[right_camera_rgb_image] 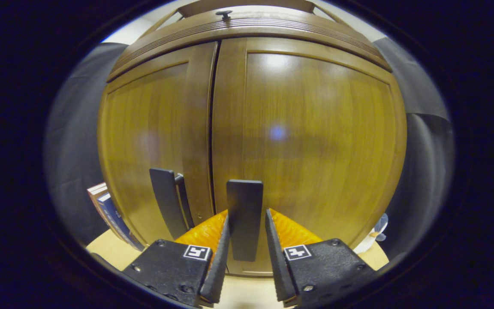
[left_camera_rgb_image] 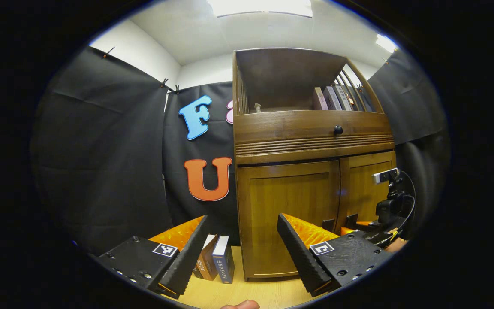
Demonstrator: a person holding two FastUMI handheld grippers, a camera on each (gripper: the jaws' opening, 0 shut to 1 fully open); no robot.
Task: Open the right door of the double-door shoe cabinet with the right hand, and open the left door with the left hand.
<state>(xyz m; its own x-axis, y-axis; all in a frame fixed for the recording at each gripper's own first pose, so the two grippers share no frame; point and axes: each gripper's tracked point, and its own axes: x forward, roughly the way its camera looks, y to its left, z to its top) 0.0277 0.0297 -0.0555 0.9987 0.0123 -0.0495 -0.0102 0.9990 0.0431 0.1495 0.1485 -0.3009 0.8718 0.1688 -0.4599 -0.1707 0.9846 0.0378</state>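
The right gripper (right_camera_rgb_image: 245, 223) is levelled at the shoe cabinet (left_camera_rgb_image: 311, 171), fingers straddling the right door handle (right_camera_rgb_image: 244, 223); whether both press on it cannot be told. Both doors are shut, and the left door handle (right_camera_rgb_image: 167, 206) is untouched. The left gripper (left_camera_rgb_image: 242, 246) is held back from the left door (left_camera_rgb_image: 290, 214), jaws wide apart, empty, above the tabletop (left_camera_rgb_image: 247, 292).

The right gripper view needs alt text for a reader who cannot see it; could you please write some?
The right hand-held gripper straddles the right door's dark vertical handle on a closed wooden double-door shoe cabinet. The left door's handle stands just beyond the centre seam, with books at the cabinet's left.
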